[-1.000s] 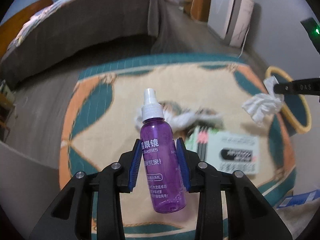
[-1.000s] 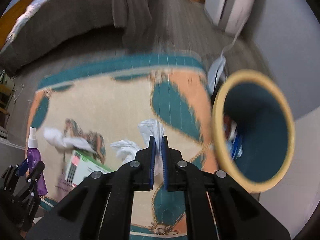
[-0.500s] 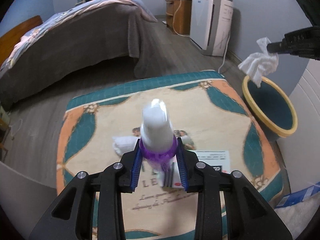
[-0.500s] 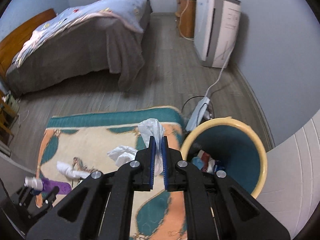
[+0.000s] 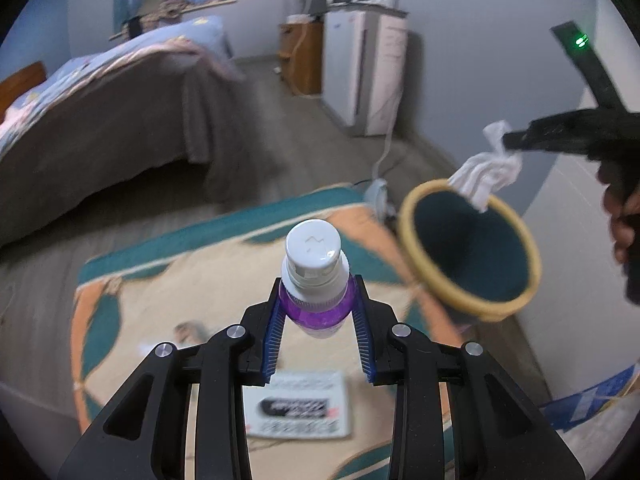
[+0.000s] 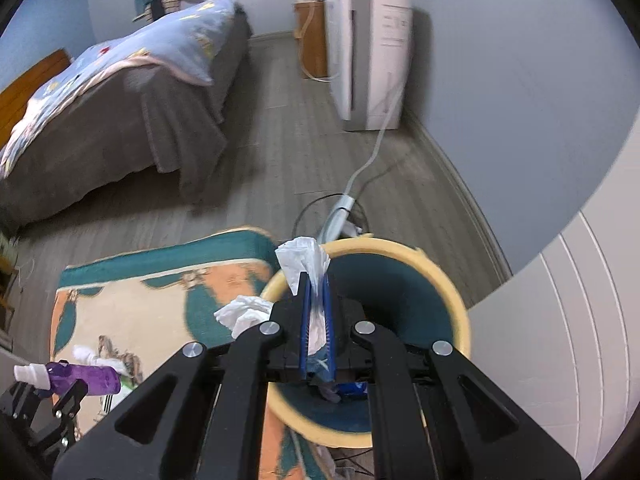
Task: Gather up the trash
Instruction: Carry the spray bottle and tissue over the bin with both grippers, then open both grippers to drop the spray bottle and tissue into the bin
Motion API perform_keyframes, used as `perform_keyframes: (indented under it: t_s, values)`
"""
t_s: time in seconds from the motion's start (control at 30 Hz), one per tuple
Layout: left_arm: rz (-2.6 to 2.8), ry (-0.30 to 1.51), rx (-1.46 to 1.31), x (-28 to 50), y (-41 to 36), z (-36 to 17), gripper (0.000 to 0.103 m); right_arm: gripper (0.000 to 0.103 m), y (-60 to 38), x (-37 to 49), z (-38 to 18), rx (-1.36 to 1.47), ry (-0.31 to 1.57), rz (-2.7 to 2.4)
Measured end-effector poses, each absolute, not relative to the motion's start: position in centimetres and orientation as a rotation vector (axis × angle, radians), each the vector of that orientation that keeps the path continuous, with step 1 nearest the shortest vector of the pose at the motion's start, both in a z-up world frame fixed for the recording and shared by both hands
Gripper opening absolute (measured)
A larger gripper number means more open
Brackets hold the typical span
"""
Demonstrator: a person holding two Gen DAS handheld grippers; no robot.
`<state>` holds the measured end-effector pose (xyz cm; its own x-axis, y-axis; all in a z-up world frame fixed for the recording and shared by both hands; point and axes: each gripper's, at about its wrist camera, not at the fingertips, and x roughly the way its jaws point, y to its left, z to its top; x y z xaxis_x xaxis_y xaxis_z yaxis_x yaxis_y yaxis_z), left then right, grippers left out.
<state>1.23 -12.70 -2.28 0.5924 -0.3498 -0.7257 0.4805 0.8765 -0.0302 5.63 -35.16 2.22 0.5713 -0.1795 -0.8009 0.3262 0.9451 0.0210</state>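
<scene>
My left gripper point(image 5: 318, 320) is shut on a purple spray bottle point(image 5: 316, 280) with a white cap, held above the rug. It also shows in the right wrist view point(image 6: 80, 378) at lower left. My right gripper point(image 6: 316, 316) is shut on a crumpled white tissue point(image 6: 304, 260) and holds it over the near rim of the yellow-rimmed, teal-lined trash bin point(image 6: 448, 300). In the left wrist view the tissue point(image 5: 486, 170) hangs at the bin's point(image 5: 468, 252) far rim. Some trash lies inside the bin point(image 6: 352, 388).
A patterned rug point(image 5: 168, 292) carries a white leaflet point(image 5: 300, 408) and another white tissue point(image 6: 86, 354). A bed point(image 6: 120, 112) stands at the left, a white appliance point(image 6: 368, 52) with a cord at the back wall. A white panel point(image 6: 560, 340) is at the right.
My right gripper carried the tissue from above the rug to over the bin. My left gripper lifted the bottle, tilted it forward and swung right toward the bin.
</scene>
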Motion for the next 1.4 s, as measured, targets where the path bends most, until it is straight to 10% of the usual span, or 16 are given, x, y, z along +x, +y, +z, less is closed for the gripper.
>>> perform_keyframes:
  t_s: [1.03,1.27,1.4]
  values:
    - [-0.771,0.794,0.275,4.0,-30.8,-3.1,0.035,0.009,-43.7,3.9,-2.0,0.328,0.959,-0.528]
    - [-0.770,0.780,0.270,3.4,-30.0,-2.7,0.057,0.050,-42.8,4.3,-1.8,0.311,0.956,-0.513]
    - [-0.743,0.777,0.243,2.9,-28.0,-2.5,0.086,0.086,-42.1,4.6,-1.5,0.320,0.941,-0.483]
